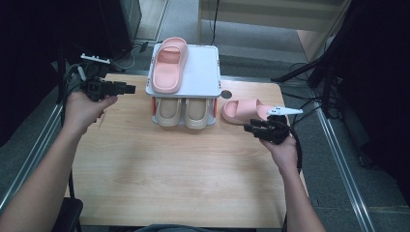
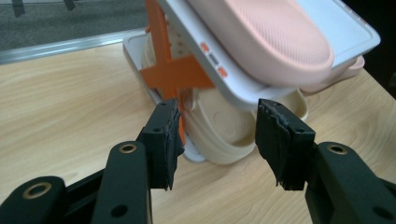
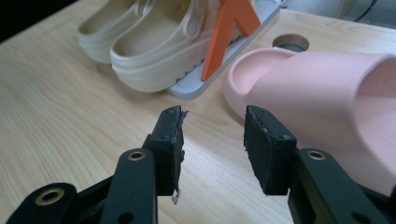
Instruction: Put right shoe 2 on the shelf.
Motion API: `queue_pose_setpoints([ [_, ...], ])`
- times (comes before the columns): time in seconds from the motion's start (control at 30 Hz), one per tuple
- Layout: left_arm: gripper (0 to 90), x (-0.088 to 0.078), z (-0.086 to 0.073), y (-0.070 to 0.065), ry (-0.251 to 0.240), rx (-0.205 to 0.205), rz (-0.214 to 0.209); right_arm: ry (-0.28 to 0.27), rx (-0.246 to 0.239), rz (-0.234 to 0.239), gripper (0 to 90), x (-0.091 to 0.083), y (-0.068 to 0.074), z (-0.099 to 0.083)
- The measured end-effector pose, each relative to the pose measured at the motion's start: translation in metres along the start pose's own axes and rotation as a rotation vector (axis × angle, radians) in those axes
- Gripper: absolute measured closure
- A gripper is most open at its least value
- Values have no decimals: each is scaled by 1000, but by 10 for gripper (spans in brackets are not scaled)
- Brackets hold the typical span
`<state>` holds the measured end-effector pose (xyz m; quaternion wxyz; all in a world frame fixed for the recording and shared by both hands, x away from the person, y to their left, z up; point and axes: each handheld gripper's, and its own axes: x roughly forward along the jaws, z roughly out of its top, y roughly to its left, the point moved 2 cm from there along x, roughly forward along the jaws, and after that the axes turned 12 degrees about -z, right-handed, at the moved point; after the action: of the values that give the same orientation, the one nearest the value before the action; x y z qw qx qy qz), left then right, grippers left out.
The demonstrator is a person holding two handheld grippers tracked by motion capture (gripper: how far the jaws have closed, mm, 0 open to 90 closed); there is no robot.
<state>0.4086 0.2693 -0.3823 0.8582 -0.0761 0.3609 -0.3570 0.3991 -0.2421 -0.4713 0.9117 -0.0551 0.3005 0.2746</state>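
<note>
Jaws: both grippers' stood open, empty.
Right gripper (image 1: 251, 127): just beside pink slipper (image 1: 240, 111) on counter (image 1: 169, 164).
Slipper: likely light, soft foam; grip strap edge.

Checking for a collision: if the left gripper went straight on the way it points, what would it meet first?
Probably the beige clogs on the white two-tier rack's lower shelf, by its orange brace; depth is unclear.

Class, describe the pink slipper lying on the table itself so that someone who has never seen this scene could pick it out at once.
Start at the small white two-level shoe rack at the far middle of the wooden table. Just to its right, directly on the tabletop near the right tool, lies a pink slipper. Its twin rests on top of the rack and the cream pair sits on the lower shelf; this slipper alone is off the rack.
</note>
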Motion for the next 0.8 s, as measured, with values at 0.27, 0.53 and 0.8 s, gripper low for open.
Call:
queue_pose_setpoints([
  [0.27, 493, 0, -32, 0, -2, -1, -8, 6, -11, -54, 580, 10, -27, 4],
  [0.53, 486, 2, -59, -2, -10, -15, -15, 40, 1, -86, 525, 23, -55, 1],
  [0.8, 481, 3, -83, -3, -23, -24, -18, 70, 1, -75, 499, 42, -68, -1],
])
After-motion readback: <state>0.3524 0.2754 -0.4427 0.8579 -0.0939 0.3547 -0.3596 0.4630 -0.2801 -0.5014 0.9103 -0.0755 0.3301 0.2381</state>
